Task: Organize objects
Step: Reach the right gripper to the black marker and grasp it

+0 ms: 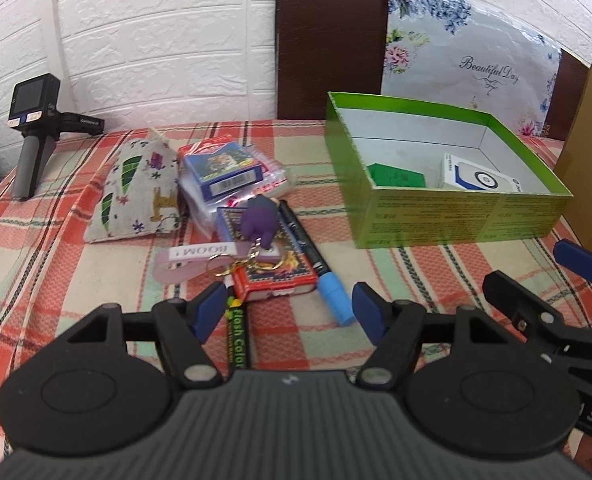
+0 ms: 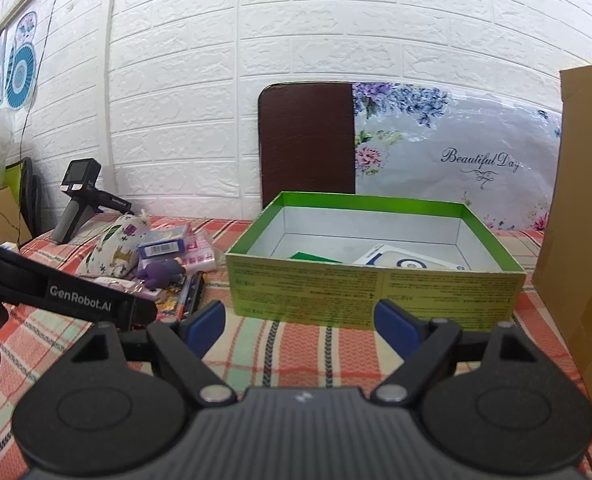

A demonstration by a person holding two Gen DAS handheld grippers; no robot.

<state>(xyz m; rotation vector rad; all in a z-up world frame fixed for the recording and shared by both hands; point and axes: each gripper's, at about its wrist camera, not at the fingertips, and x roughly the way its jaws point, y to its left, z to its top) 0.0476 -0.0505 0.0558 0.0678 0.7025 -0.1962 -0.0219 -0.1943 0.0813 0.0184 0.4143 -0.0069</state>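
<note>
My left gripper (image 1: 286,306) jaws spread, nothing between pads, hovering over clutter pile on plaid tablecloth (image 1: 435,272). Just ahead: red card tin (image 1: 280,276) under purple figure keychain (image 1: 262,222), blue-capped marker (image 1: 317,264) touching tin's right side. Printed fabric pouch (image 1: 140,192) left of pile, barcoded blue box (image 1: 224,170) beside it. My right gripper (image 2: 299,326) also released, empty, facing green box (image 2: 375,292) (already holding white carton (image 2: 399,260) and green packet (image 2: 313,257)). Green box well right of pile.
</note>
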